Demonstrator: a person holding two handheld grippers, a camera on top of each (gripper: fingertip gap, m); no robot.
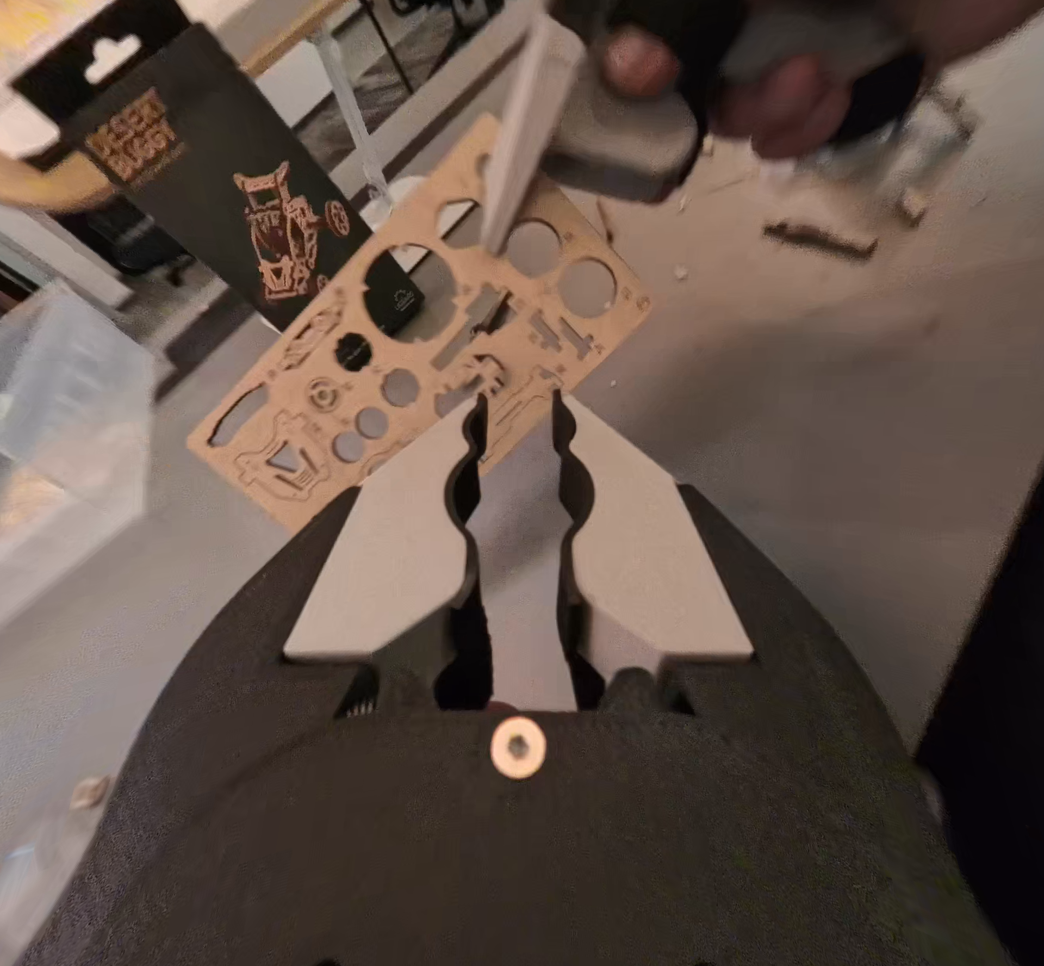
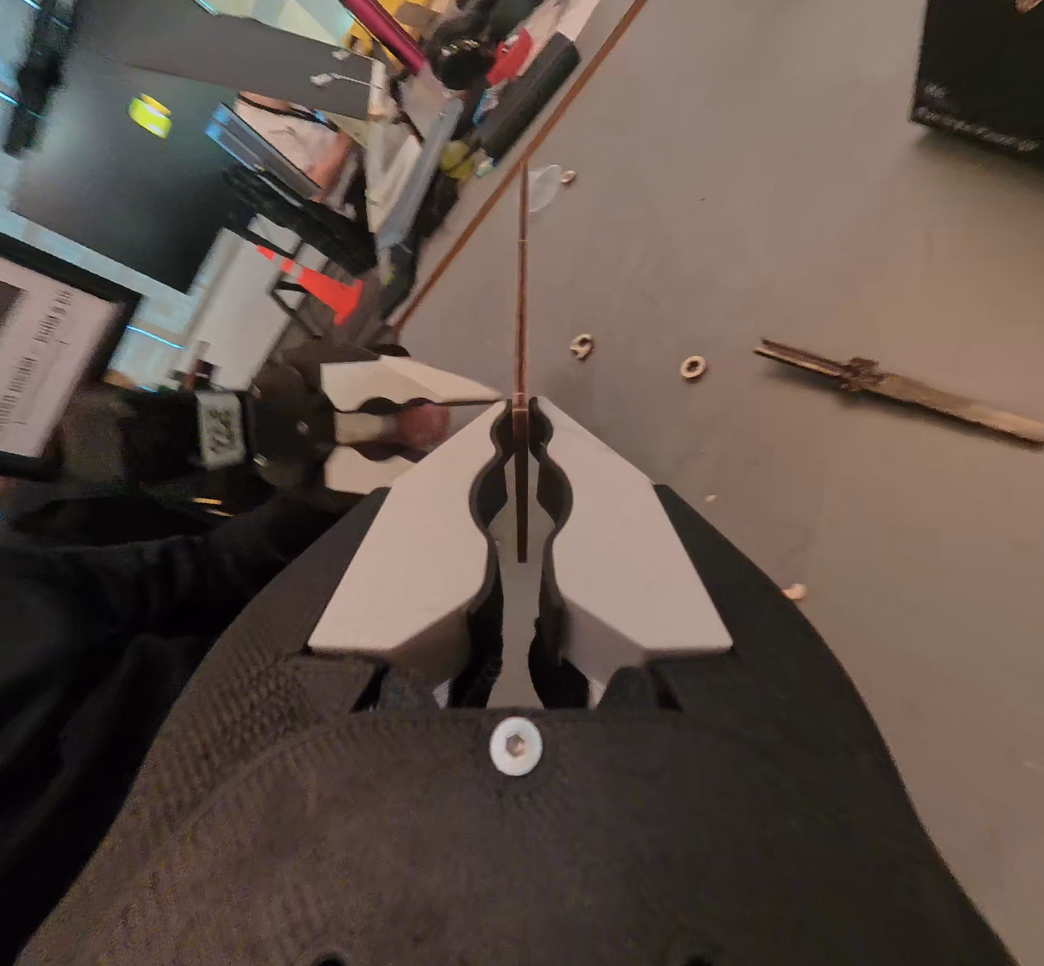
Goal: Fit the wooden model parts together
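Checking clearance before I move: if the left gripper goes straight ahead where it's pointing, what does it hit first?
Probably the wooden parts sheet lying flat on the grey table; the open left gripper points at its near edge. Depth is unclear.

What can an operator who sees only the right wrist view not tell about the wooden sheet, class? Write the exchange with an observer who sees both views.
Operator: My right claw grips the wooden sheet, but I see it edge-on only. What is on its face?
Observer: Many cut-outs, most of them empty, including several round holes.
Operator: Are any parts left in it?
Observer: Yes, a small ring-shaped part sits near its lower left.
Operator: How is the left claw?
Observer: The left claw is open and empty, its tips at the sheet's near edge.
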